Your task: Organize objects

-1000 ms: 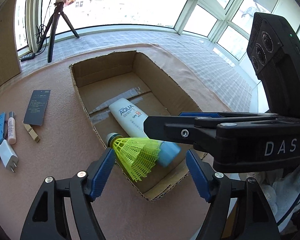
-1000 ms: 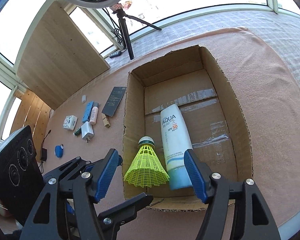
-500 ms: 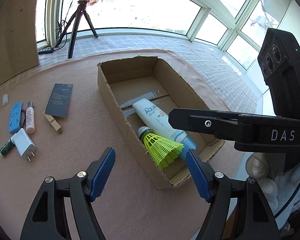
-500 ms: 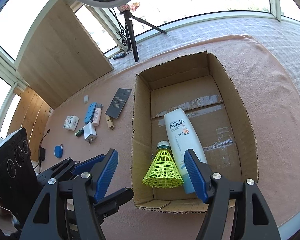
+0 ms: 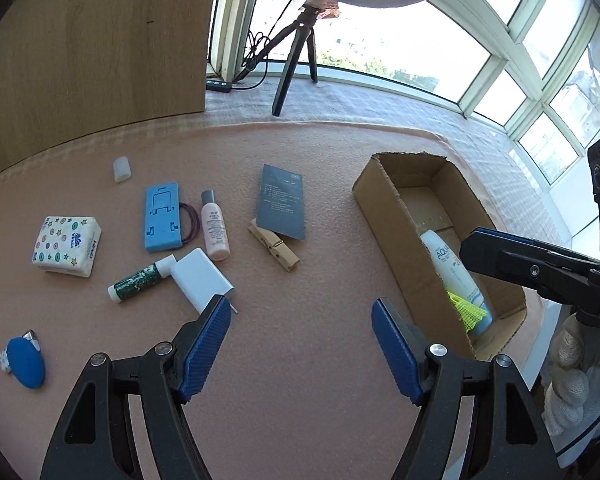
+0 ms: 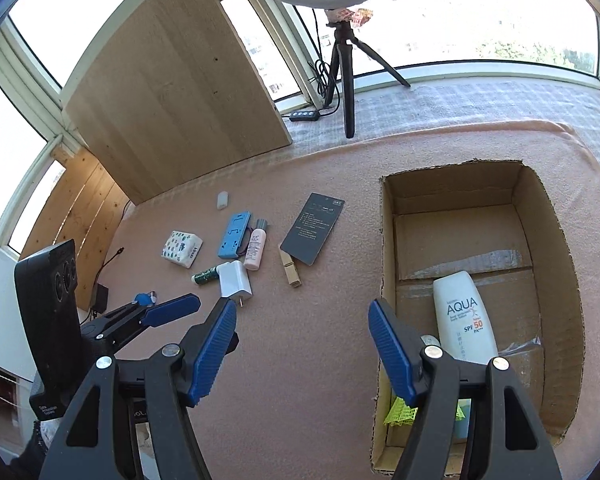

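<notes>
The left gripper (image 5: 300, 322) hung with its jaws spread and empty, and it had swung away from the cardboard box (image 5: 396, 216) in the past second, so that it now faced the loose clutter on the pink mat (image 5: 320, 380); the right gripper (image 6: 302, 338) was likewise agape and carrying nothing. The yellow shuttlecock (image 5: 470, 312), which a second earlier sat between the left fingers, lay in the near end of the box beside the AQUA sunscreen tube (image 6: 466, 316); that drop looked finished. Still outside were the white charger plug (image 5: 202, 278), pink bottle (image 5: 215, 226), wooden clothespin (image 5: 274, 250), dark booklet (image 5: 282, 200) and tissue pack (image 5: 66, 246); the plug, just beyond the left fingertip, seemed the likeliest next pick.
</notes>
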`<state>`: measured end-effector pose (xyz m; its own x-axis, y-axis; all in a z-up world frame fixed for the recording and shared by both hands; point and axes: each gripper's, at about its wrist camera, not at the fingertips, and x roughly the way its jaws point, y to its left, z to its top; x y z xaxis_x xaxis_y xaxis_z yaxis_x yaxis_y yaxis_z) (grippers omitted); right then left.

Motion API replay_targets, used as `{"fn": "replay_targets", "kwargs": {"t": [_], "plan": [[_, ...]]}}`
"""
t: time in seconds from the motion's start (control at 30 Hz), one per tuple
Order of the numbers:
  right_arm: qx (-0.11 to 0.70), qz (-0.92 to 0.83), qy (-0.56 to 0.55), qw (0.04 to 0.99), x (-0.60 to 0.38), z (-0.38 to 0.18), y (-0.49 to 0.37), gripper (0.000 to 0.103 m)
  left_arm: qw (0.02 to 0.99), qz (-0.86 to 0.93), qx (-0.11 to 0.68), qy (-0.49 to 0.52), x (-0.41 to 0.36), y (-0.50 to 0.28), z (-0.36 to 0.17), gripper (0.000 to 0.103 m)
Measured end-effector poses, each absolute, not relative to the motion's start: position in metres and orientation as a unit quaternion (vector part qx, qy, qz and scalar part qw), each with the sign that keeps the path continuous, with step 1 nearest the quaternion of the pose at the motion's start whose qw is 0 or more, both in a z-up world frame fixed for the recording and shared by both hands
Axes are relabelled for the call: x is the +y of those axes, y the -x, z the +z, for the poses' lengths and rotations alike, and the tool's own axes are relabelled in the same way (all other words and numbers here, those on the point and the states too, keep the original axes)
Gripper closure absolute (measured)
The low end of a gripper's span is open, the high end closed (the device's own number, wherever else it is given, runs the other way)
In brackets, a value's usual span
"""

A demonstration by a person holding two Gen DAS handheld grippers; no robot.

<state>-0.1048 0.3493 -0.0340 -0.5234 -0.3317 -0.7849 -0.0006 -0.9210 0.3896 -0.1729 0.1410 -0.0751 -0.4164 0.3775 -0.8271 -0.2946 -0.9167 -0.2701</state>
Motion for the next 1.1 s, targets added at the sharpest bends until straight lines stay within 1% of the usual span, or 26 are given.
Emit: {"fn": "replay_targets", "kwargs": {"t": [0.33,0.6,0.8,0.83,0.9,0.93,1.0,1.03,1.1], "plan": [[-0.142,-0.84,-0.514,0.098,0.297,-0.063,0.152,0.038,0.129,0.843,-0.063,0.518,0.075,0.259,-0.089,0.028],[-0.146,-0.825,-0.541,0.074,0.291,-0.088,0.194,0.039,0.114,0.829,-0.066,0.543,0.077,0.323,-0.117,0.028],[-0.157,-0.812,-0.56,0.054,0.298,-0.107,0.221,0.039,0.111,0.818,-0.067,0.56,0.093,0.352,-0.142,0.028],[-0.157,-0.809,-0.564,0.049,0.298,-0.11,0.225,0.04,0.112,0.817,-0.063,0.562,0.096,0.355,-0.145,0.028],[-0.161,-0.804,-0.571,0.044,0.3,-0.118,0.231,0.047,0.11,0.815,-0.052,0.567,0.1,0.362,-0.152,0.028],[-0.161,-0.802,-0.574,0.043,0.3,-0.121,0.234,0.048,0.107,0.814,-0.047,0.569,0.102,0.365,-0.155,0.029],[-0.158,-0.799,-0.579,0.038,0.297,-0.127,0.237,0.051,0.098,0.815,-0.036,0.571,0.105,0.369,-0.16,0.033],[-0.156,-0.798,-0.581,0.036,0.295,-0.13,0.238,0.052,0.094,0.819,-0.03,0.565,0.105,0.37,-0.16,0.033],[-0.152,-0.797,-0.584,0.034,0.291,-0.136,0.239,0.056,0.087,0.822,-0.015,0.562,0.108,0.372,-0.161,0.039]]}}
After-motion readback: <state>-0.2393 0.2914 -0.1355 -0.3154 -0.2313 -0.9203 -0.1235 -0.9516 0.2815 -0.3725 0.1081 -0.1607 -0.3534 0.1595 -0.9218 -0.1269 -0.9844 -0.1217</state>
